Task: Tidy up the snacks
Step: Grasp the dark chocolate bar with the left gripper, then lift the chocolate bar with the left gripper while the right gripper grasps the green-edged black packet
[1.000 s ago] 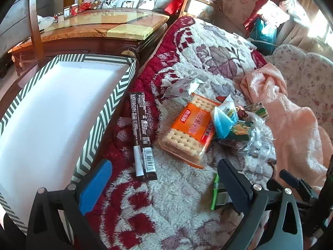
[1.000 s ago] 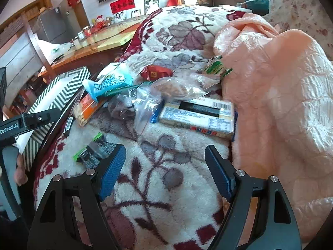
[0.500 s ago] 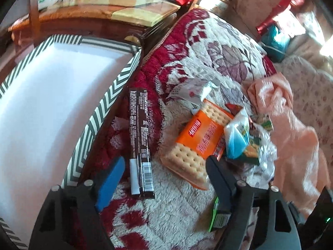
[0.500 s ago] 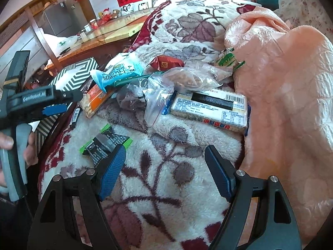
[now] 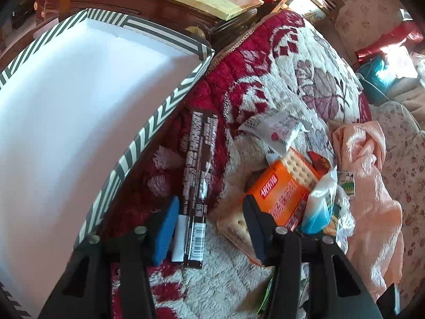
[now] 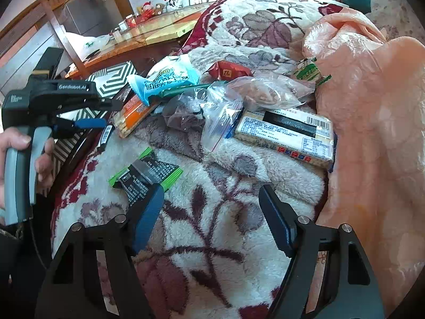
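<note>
A: What has changed in the last moment?

B: The left gripper has dropped toward the long dark chocolate bar in the lower middle of the left wrist view, and its fingers have just been closing. A second ago they stood wide with the bar well ahead of them; now the bar's barcode end lies between them.

A: Is it gripped?

B: Not as far as I can see. The blue pad sits just beside the bar's white edge, but a clear strip of blanket shows between the bar and the black finger on the other side, which overlaps the orange cracker pack. So half closed, holding nothing yet.

A: And the right gripper?

B: It hovers low in the right wrist view, fingers wide apart and empty, narrowed only slightly. The green-edged black packet lies just past its blue finger.

A: What does that mean for the job?

B: I judge the bar is the first pick. The striped box fills the left of the left wrist view, white inside and with no snack visible in it, right beside the bar. The rest of the snacks lie heaped on the bed, toward the pink quilt. Sorting has barely begun.
</note>
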